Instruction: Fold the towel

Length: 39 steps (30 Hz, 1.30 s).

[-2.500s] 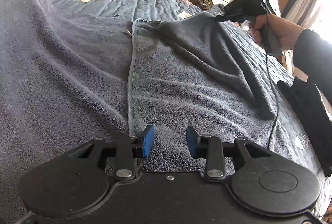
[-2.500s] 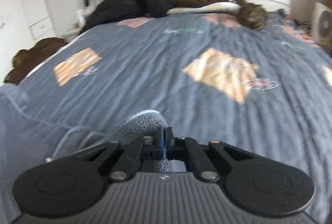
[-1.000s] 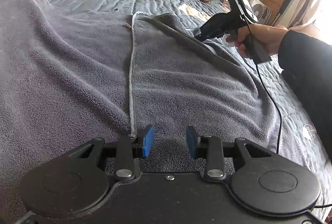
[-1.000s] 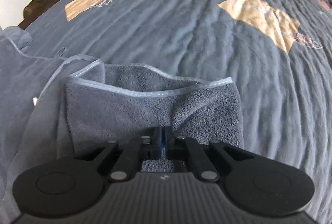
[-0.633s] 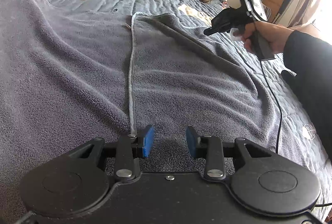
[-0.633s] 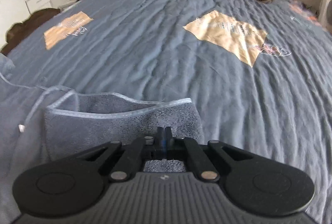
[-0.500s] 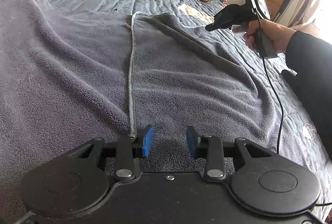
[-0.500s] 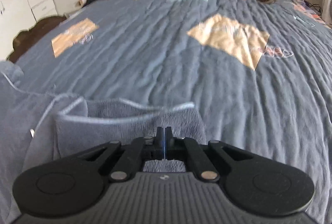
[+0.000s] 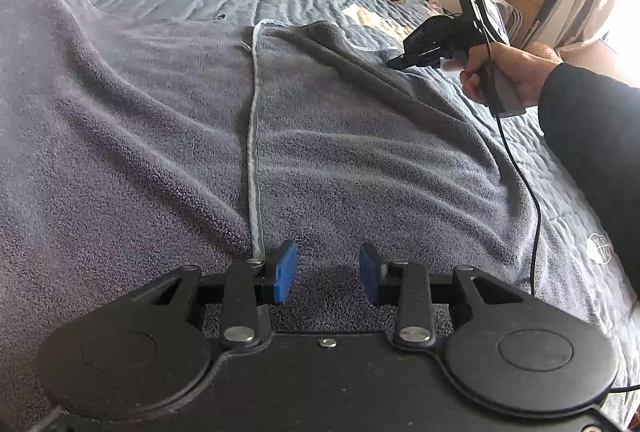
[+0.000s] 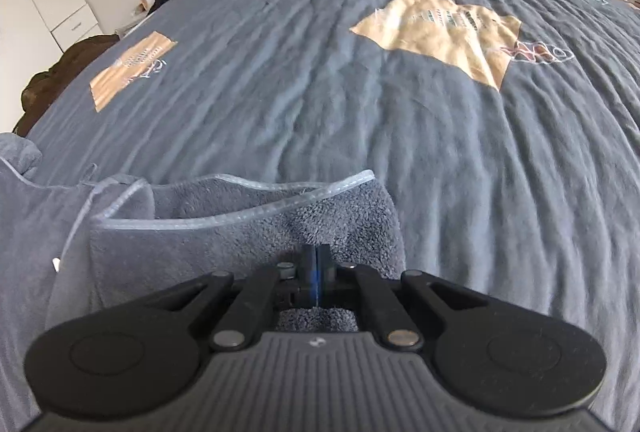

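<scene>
On the quilted bedspread (image 10: pixel 320 72) lies the grey towel (image 9: pixel 360 152), one flap doubled over. Left gripper (image 9: pixel 325 272): fingers apart, empty. Right gripper (image 10: pixel 316 274): fingers closed, apparently empty, above the fold. Judgement: one fold laid; next, regrip the edge.

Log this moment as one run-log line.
step: first fold laid | towel: folded flap flat on bed | left gripper: open, at near hem | right gripper: shut, off the towel
</scene>
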Tool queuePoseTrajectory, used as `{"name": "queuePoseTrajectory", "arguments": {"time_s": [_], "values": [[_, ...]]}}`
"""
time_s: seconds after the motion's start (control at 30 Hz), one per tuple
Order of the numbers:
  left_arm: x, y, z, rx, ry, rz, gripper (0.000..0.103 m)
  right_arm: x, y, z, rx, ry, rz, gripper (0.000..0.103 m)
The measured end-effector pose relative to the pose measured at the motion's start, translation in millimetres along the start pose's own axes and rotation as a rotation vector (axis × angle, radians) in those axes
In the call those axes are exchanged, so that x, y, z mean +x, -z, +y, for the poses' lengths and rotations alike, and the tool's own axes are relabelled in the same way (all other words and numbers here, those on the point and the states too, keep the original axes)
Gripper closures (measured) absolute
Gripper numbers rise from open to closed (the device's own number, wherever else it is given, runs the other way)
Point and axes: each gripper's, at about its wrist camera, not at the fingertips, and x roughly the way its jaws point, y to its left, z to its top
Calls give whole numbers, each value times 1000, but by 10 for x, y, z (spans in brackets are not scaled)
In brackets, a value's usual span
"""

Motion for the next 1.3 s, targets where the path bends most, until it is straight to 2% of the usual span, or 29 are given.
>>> {"name": "queuePoseTrajectory", "arguments": {"time_s": [0.17,0.27,0.4,0.43,0.63,0.77,1.03,1.2,1.3], "values": [[3,-1,1,-1,-1,1,68,-26,-42,-58,25,31,-37,103],[11,1,-3,2,-3,3,68,25,-46,-21,14,21,-28,103],[14,7,-11,6,-3,3,68,44,-57,41,30,-67,-36,102],[15,7,-10,5,-3,3,68,52,-62,58,27,-66,-33,102],[26,8,-8,6,-3,4,68,103,-98,165,-5,-31,-13,102],[23,13,-9,7,-4,4,68,273,-53,252,-41,34,26,103],[14,18,-11,9,-5,3,67,184,-69,314,-21,123,-52,103],[12,6,-12,10,-2,4,67,-109,-102,253,-8,-3,-49,103],[0,1,-10,7,0,2,67,-472,13,296,7,-100,-114,103]]}}
